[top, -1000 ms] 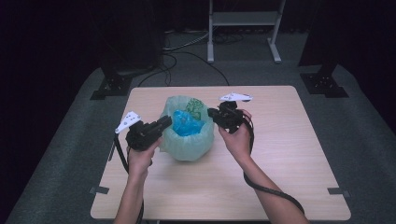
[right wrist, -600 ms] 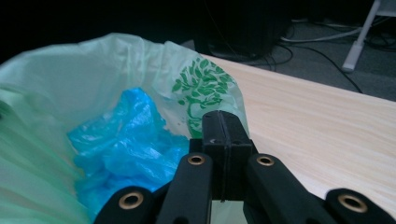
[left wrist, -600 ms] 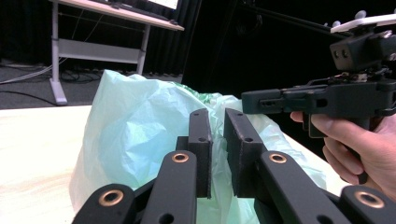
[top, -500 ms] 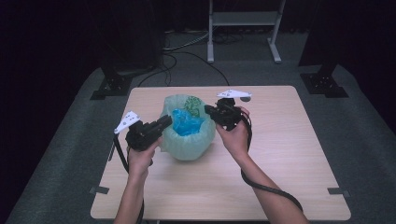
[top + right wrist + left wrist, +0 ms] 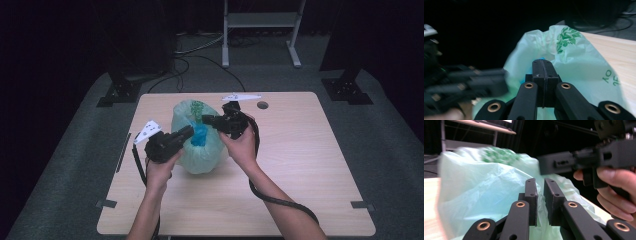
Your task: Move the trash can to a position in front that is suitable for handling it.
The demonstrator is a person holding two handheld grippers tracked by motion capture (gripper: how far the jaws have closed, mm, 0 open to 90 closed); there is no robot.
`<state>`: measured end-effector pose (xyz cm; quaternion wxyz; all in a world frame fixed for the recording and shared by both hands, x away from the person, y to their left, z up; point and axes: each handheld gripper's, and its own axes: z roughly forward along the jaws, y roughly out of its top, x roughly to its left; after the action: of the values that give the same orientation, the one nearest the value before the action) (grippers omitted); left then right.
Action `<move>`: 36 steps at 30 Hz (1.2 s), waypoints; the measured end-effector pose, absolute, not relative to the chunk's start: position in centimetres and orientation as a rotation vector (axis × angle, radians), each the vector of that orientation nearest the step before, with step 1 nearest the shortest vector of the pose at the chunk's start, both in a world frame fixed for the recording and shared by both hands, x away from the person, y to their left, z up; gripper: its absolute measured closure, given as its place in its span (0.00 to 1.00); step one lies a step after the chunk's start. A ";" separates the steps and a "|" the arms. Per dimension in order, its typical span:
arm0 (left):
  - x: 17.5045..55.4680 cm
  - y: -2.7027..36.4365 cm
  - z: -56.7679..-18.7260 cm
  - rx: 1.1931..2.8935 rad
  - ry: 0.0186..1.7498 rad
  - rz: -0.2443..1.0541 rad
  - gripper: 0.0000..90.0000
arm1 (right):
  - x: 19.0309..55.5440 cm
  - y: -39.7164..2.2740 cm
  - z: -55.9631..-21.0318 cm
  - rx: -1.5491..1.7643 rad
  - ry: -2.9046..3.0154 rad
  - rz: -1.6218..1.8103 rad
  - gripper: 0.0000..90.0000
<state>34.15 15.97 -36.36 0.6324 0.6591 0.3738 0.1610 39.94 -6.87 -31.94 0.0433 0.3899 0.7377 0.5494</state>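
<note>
A pale green plastic bag (image 5: 200, 152) with a green leaf print stands mid-table, with something blue (image 5: 200, 135) inside its mouth. My left gripper (image 5: 189, 132) reaches in from the left at the bag's rim. In the left gripper view its jaws (image 5: 541, 185) stand nearly together with bag film (image 5: 481, 187) in the narrow gap. My right gripper (image 5: 205, 119) comes from the right over the bag's top. Its jaws (image 5: 542, 65) are pressed flat together against the bag (image 5: 579, 57). A bit of blue shows at their tip. The other gripper (image 5: 474, 82) is blurred at the left.
The wooden table (image 5: 310, 165) has a small dark round hole (image 5: 262, 105) near its far edge. Beyond it are a metal stand (image 5: 260, 30), two black stand bases (image 5: 117, 92) (image 5: 347, 87) and floor cables (image 5: 200, 55). Cables trail from both grippers.
My right gripper has moved left and slightly up over the bag, and the bag's mouth has drawn narrower. The left hand has stayed where it was.
</note>
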 end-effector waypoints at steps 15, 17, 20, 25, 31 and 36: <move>34.0 14.4 -36.8 1.548 0.825 0.351 0.90 | 40.6 -6.5 -32.8 1.272 2.324 1.781 0.97; 34.1 14.4 -36.8 1.548 0.825 0.345 0.90 | 40.7 -6.6 -32.9 1.279 2.330 1.789 0.96; 34.1 14.4 -36.8 1.549 0.825 0.342 0.90 | 40.8 -6.5 -33.0 1.291 2.331 1.797 0.94; 34.1 14.3 -36.9 1.555 0.822 0.341 0.90 | 41.0 -6.7 -33.3 1.305 2.338 1.835 0.88; 34.1 14.1 -37.0 1.561 0.822 0.339 0.90 | 41.1 -6.9 -33.5 1.315 2.349 1.885 0.80; 34.1 14.0 -37.0 1.568 0.816 0.340 0.90 | 41.0 -6.5 -33.4 1.289 2.365 1.799 0.80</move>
<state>34.14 13.95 -37.00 0.6218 0.6823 0.3550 0.1479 40.95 -6.53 -33.38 -0.0485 0.3976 0.7293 0.5547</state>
